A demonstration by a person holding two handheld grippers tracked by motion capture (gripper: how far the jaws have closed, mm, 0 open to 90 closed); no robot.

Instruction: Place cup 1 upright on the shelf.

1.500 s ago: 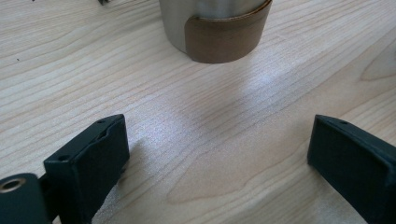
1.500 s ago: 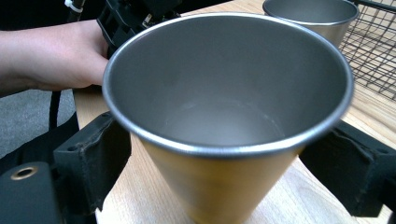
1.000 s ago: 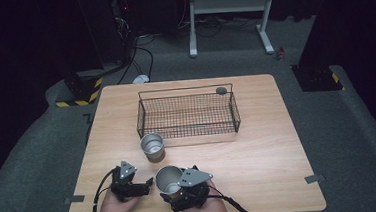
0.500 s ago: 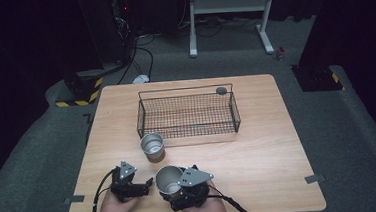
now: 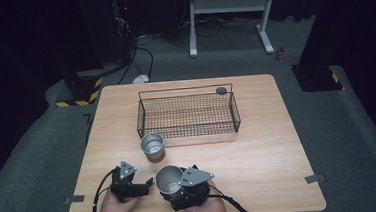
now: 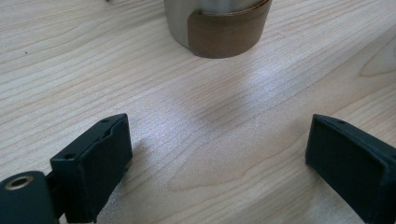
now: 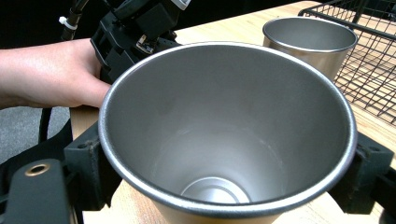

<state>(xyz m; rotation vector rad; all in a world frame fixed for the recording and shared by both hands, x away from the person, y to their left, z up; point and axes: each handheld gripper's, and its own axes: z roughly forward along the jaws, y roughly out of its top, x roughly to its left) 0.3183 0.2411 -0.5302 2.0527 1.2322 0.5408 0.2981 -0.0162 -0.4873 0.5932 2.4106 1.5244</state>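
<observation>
1. My right claw (image 5: 174, 189) sits at the near edge of the table (image 5: 259, 146), its jaws closed on either side of a steel cup (image 5: 168, 179); in the right gripper view the cup (image 7: 229, 135) stands upright between the jaws, mouth up and empty.
2. My left claw (image 5: 144, 185) rests just left of that cup, jaws apart with nothing between them. In the left gripper view I see bare wood between the two pads (image 6: 98, 158).
3. A second cup (image 5: 152, 147) stands ahead of both claws, just beside the near left corner of a wire basket (image 5: 188, 132). (Its lower band looks brown in the left gripper view (image 6: 224, 28).)
4. The basket lies farther ahead of the held cup, with a small dark disc (image 5: 221, 90) at its far right corner.
5. Risk, as I judge it: the cup tapers, so a grip low on its wall could let it slide up and out of the jaws if I lift fast.
6. Another risk: carrying it forward, I could clip the second cup or the basket rim, since both sit right on the path ahead.
7. The left claw is close by; swinging the right one leftward might knock them together.
</observation>
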